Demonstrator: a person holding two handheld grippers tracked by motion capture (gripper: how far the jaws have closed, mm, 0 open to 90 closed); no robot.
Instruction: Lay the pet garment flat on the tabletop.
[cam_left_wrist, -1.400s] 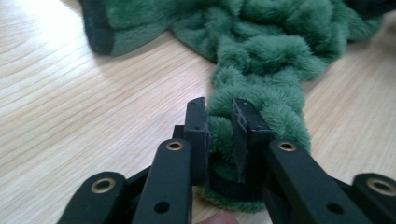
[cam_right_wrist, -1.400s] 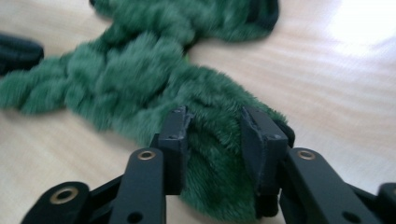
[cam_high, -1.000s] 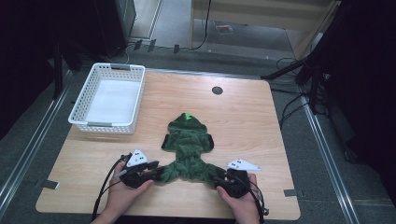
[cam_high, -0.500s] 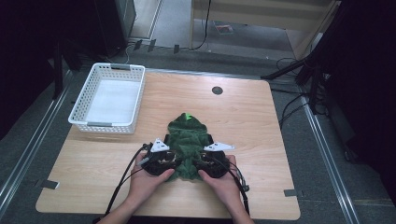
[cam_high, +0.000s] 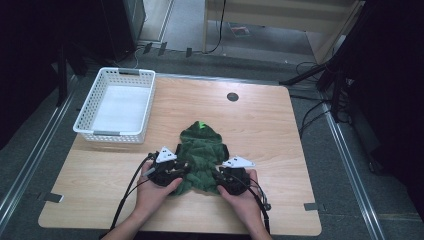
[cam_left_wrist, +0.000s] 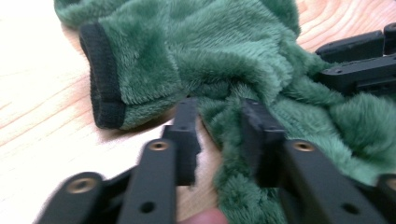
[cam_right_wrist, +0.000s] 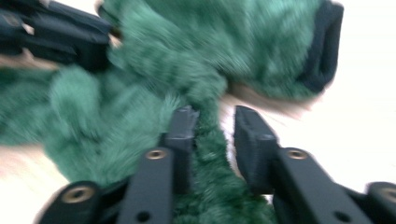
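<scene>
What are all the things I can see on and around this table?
fleece garment: one, dark green and fluffy, bunched at the table's near middle; a bright green bit at its far end, black cuff on a sleeve.
basket: one, white plastic, nothing inside, far left of the table.
table: one, light wood, with a dark round hole near its far edge.
floor cables: several, black, right of the table.
left gripper: one, black, green fleece between its jaws.
right gripper: one, black, a fold of fleece between its jaws, which have just been closing.
hands: two, holding the grippers at the near edge.
</scene>
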